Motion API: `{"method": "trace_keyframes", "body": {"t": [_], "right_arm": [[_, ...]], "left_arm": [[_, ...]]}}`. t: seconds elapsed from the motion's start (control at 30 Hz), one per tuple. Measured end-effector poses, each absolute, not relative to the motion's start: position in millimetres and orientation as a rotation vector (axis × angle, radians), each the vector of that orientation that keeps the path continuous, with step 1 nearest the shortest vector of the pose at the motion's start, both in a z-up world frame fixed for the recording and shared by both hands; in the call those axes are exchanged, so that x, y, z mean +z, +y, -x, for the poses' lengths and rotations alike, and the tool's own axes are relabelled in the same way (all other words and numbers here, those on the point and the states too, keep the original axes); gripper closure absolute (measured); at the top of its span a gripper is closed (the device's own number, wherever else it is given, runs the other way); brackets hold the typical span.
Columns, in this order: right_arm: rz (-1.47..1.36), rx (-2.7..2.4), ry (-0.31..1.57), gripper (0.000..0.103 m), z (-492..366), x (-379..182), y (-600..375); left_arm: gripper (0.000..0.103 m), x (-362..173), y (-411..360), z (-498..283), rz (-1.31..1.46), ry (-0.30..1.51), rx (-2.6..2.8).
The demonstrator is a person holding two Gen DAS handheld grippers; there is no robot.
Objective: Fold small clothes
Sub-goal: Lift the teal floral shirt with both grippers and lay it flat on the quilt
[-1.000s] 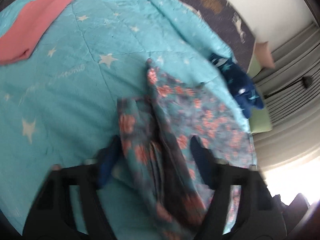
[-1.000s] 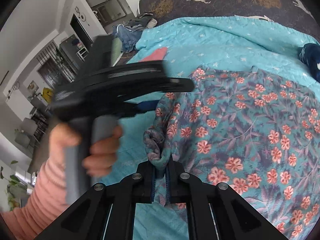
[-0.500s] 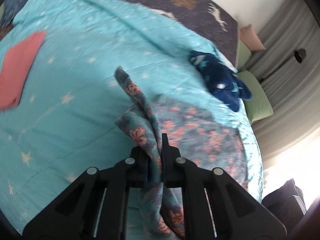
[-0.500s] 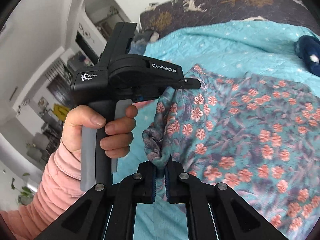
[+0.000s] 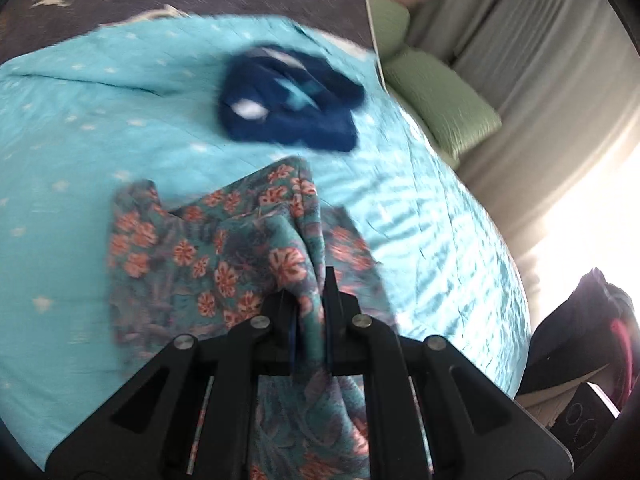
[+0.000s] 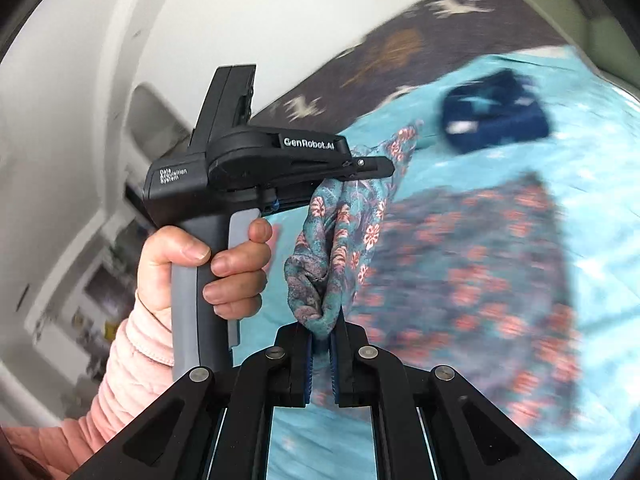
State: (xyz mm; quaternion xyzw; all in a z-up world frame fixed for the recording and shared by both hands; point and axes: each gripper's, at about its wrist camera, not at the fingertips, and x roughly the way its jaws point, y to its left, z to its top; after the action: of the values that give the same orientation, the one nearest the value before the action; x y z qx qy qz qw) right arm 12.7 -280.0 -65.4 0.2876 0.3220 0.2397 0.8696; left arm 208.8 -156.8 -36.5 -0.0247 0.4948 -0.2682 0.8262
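Note:
A teal floral garment (image 5: pixel 208 264) with orange flowers is lifted at one edge off the turquoise star quilt (image 5: pixel 80 140). My left gripper (image 5: pixel 310 300) is shut on a bunched fold of it. My right gripper (image 6: pixel 322 332) is shut on another bunch of the same floral garment (image 6: pixel 480 280), whose far part lies blurred on the quilt (image 6: pixel 600 160). In the right wrist view the left gripper (image 6: pixel 380 168) sits above and left, gripped by a hand (image 6: pixel 224 264) in a pink sleeve, with cloth hanging from its tip.
A dark blue garment (image 5: pixel 288 100) lies crumpled on the quilt beyond the floral one, also the dark blue garment (image 6: pixel 496 116) in the right wrist view. A dark deer-print blanket (image 5: pixel 160 8) covers the bed's far end. Green cushions (image 5: pixel 440 92) and grey curtains (image 5: pixel 560 60) stand to the right.
The left gripper's jaws closed on the floral garment. Both grippers swung sideways with the cloth lifted, and a pink garment left the left wrist view.

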Motion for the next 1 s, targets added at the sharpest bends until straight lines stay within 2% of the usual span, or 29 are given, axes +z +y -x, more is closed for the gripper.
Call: {"method": "trace_keyframes", "body": {"t": [0.2,0.37,0.5,0.6,0.7,0.8,0.93,1.0], "right_arm": [[-0.736,0.395,0.726,0.097,3,-104,-342],[-0.76,0.394,0.772,0.097,2,-126,-352],[-0.779,0.401,0.803,0.096,7,-136,-355],[-0.781,0.401,0.825,0.094,12,-142,-360],[-0.794,0.4,0.84,0.094,14,-150,-362],[-0.811,0.413,0.843,0.094,18,-152,-364],[-0.83,0.416,0.846,0.074,19,-152,-367],[-0.839,0.417,0.848,0.072,13,-152,-369]], "left_arm": [[0.092,-80,-218,-205,-0.03,1.145,-0.572],[0.089,-88,-225,-201,-0.058,1.159,-0.57],[0.083,-87,-224,-196,-0.065,1.158,-0.585],[0.071,-84,-227,-189,-0.067,1.162,-0.61],[0.067,-75,-219,-178,-0.054,1.145,-0.639],[0.058,-60,-203,-163,-0.067,1.093,-0.654],[0.055,-52,-164,-140,-0.093,1.041,-0.617],[0.054,-54,-139,-127,-0.102,1.026,-0.569]]}}
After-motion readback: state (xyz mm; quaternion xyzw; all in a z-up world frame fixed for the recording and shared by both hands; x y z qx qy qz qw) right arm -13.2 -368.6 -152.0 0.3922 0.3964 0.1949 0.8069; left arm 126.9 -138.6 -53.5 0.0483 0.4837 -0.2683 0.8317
